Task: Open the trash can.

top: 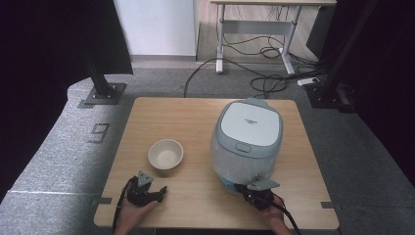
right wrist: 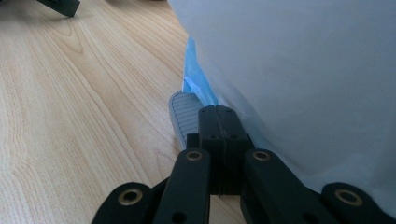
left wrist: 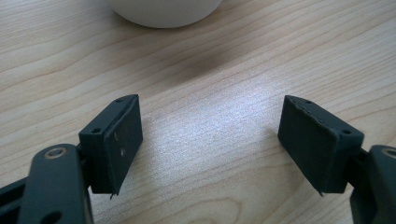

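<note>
**Rice cooker shut, bowl empty, grippers low at the table's near edge**

High view: a wooden table [top: 195,117] carries two containers. A white rice cooker [top: 247,142] stands right of centre with its lid down, so nothing of its inside can be seen; its lower body looks wrapped in a thin clear film. Left of it, well apart, sits a small cream bowl [top: 165,153], upright and with nothing in it. The left gripper [top: 159,192] lies near the front edge, just below the bowl but not touching it, its tips turned to the right. The right gripper [top: 238,186] sits at the foot of the cooker's front, tips against its base.

Left gripper view: the two black jaws stand spread wide over bare wood, nothing between them. The rounded underside of the bowl [left wrist: 166,9] shows at the top edge, ahead of the jaws and clear of them.

Right gripper view: the jaws are pressed together, pad against pad, with nothing visibly caught between them. They lie low on the table right beside the cooker's film-covered wall [right wrist: 303,70]. Just ahead of the tips a grey ribbed foot [right wrist: 183,114] juts from under the cooker, with a scrap of blue film [right wrist: 196,77] above it.
</note>
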The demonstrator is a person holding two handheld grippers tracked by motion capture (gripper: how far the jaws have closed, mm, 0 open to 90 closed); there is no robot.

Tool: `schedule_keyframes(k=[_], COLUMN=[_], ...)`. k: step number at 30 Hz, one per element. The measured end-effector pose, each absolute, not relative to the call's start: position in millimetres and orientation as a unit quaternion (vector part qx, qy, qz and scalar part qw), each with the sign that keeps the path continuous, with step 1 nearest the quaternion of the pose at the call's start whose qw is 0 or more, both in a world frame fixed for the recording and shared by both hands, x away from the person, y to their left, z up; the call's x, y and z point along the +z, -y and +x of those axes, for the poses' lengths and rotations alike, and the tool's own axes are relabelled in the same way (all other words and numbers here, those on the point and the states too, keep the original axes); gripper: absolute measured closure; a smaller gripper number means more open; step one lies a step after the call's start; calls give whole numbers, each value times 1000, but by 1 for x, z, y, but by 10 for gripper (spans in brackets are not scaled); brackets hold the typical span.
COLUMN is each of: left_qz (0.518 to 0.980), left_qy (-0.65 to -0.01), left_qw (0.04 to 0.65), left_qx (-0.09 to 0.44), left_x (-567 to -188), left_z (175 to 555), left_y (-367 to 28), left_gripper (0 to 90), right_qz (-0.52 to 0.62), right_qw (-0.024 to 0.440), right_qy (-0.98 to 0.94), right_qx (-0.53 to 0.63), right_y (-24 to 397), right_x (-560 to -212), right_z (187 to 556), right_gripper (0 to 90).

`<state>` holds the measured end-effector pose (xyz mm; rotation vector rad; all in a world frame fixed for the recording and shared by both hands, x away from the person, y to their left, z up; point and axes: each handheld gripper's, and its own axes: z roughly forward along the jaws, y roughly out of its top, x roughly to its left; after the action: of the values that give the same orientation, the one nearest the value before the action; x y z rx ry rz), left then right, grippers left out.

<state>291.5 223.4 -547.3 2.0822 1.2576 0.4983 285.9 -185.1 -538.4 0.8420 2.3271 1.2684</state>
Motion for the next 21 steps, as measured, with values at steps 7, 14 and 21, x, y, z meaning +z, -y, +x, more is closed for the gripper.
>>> schedule_keyframes(k=[7,14,21], left_qz=[794,794,794], left_qy=[-479,-479,-478], left_qw=[324,324,324], left_qx=[189,190,190], left_x=[-547,-547,-547], left_z=[291,291,291], left_y=[-223,-223,-222], left_gripper=[218,219,219], right_qz=[305,307,306], right_qw=[175,174,175], right_qy=[-820,-824,-829], right_qx=[452,443,433], right_y=[186,184,182], right_x=[-539,-539,-541], right_z=[286,287,287], right_gripper=[899,899,899])
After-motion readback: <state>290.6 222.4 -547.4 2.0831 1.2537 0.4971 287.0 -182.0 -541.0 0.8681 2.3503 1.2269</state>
